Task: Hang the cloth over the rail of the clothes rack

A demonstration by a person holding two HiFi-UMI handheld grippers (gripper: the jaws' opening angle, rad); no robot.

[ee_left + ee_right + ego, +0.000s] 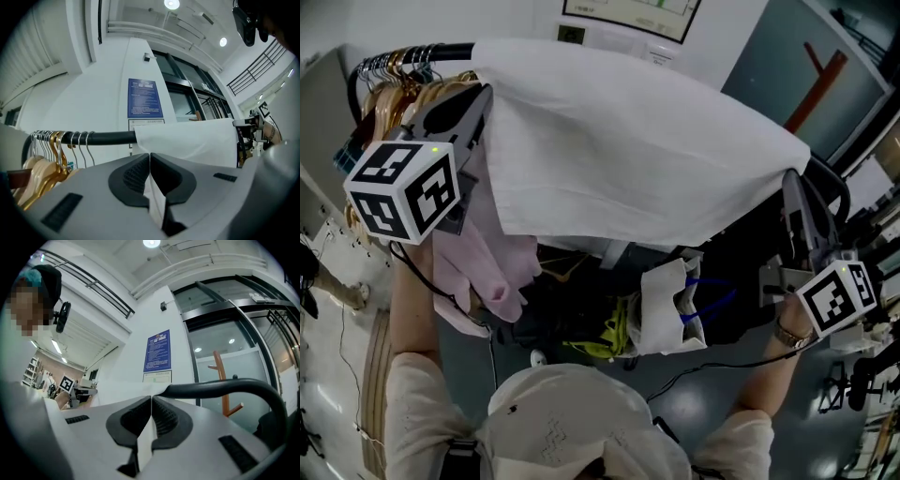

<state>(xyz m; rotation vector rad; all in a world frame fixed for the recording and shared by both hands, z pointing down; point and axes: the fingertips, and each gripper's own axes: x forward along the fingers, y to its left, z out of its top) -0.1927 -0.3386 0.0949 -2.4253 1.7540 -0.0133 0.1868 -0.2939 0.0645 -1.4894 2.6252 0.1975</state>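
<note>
A white cloth (628, 150) lies draped over the black rail (441, 52) of the clothes rack and is spread wide between my two grippers. At the cloth's left edge, by the hangers, my left gripper (481, 101) is shut on it. A fold of cloth (157, 206) shows pinched between its jaws in the left gripper view, with the rail (105, 137) just beyond. My right gripper (790, 180) is shut on the cloth's right corner. In the right gripper view a strip of cloth (144, 446) sits between its shut jaws, and the rail's curved end (220, 387) runs close ahead.
Wooden and gold hangers (389, 89) crowd the rail's left end. Below it hang a pink garment (502, 272) and a white bag with blue handles (670, 305). An orange coat stand (814, 84) rises behind the rack's right end. Black stands cluster at the far right.
</note>
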